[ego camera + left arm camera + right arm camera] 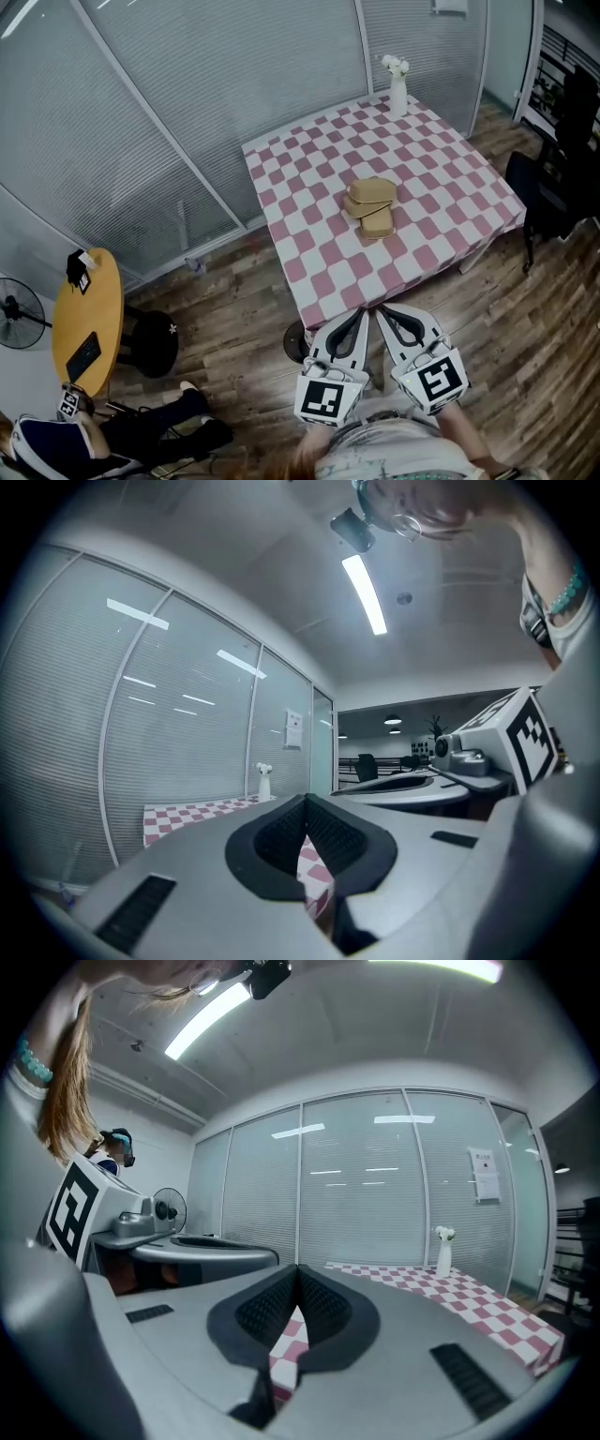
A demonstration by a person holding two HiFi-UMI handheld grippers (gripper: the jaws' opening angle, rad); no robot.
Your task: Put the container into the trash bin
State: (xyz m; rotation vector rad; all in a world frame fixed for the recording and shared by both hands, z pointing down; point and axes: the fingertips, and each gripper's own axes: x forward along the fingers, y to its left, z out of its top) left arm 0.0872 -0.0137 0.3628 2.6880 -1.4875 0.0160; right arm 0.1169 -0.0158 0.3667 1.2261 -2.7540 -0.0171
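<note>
Stacked brown containers (370, 208) lie in the middle of the table with the pink-and-white checked cloth (309, 272). Both grippers are held side by side short of the table's near edge, pointing level at it. The left gripper (360, 313) is shut and empty, its tips touching in its own view (306, 803). Beside it the right gripper (382, 312) is shut too, with nothing between its pads (298, 1271). Neither gripper view shows the containers. A dark round thing (296, 342), perhaps a bin, stands on the floor at the table's near corner, half hidden by the left gripper.
A white vase with flowers (397, 89) stands at the table's far edge. Glass walls with blinds run behind and left. A round wooden table (89, 319), a fan (17, 314), a black stool (153, 342) and a seated person (94, 441) are at the left; a black chair (553, 187) is at the right.
</note>
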